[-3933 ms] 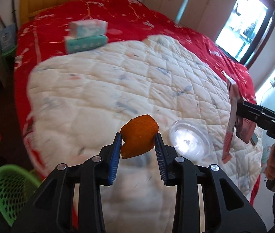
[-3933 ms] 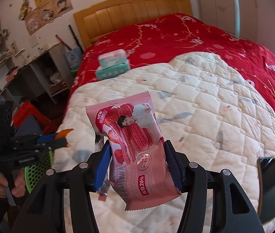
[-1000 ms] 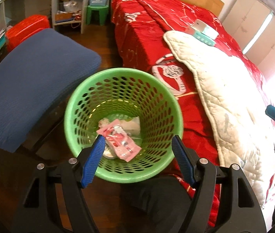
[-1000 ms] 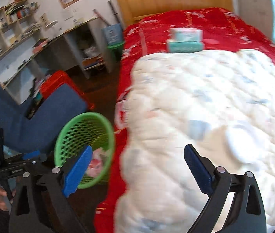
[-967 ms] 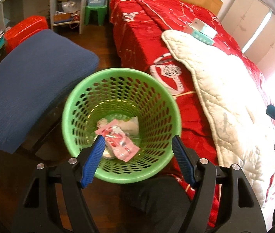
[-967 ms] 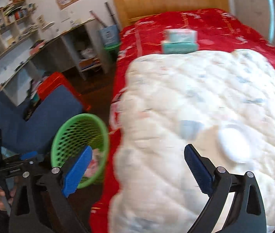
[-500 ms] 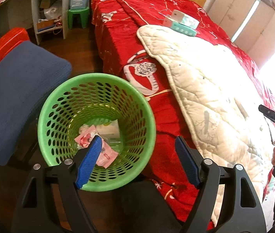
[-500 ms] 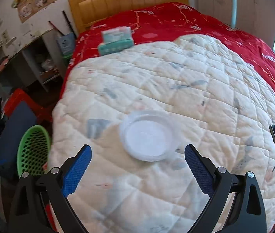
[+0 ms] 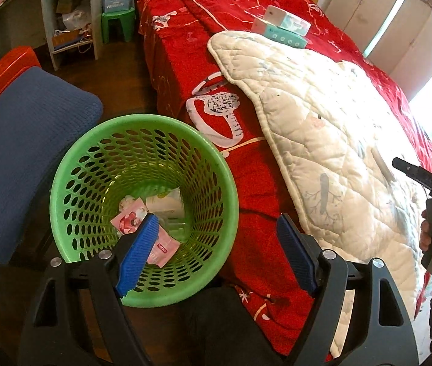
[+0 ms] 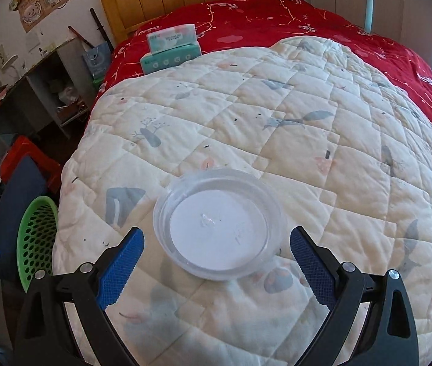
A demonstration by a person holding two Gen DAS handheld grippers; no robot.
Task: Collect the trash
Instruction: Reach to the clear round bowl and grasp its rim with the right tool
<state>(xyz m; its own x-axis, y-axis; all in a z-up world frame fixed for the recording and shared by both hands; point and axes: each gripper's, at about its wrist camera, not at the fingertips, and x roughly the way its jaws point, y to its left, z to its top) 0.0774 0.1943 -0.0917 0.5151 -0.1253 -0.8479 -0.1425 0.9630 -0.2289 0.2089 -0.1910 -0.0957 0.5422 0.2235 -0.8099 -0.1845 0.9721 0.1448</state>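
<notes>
Right wrist view puts my right hand-held gripper [image 10: 214,254] just short of the clear plastic lid [image 10: 219,224] lying flat on the white quilt [image 10: 322,128], its blue pads spread wide with nothing between them; the lid sits straight ahead, its near edge between the fingertips. I judge this to be the reach for the next piece of trash. The next move calls for dropping lower and forward so the pads straddle the rim, then closing gently, since thin plastic will likely flex or slip. My left hand-held gripper [image 9: 216,257] hangs over the green basket [image 9: 228,183], wide and empty, with the pink wrapper [image 9: 138,219] lying at the bottom. A few seconds ago the left held an orange peel and the right that pink wrapper; both are released now. A second ago the lid lay off to the right of my right hand-held gripper; now it is centred.
</notes>
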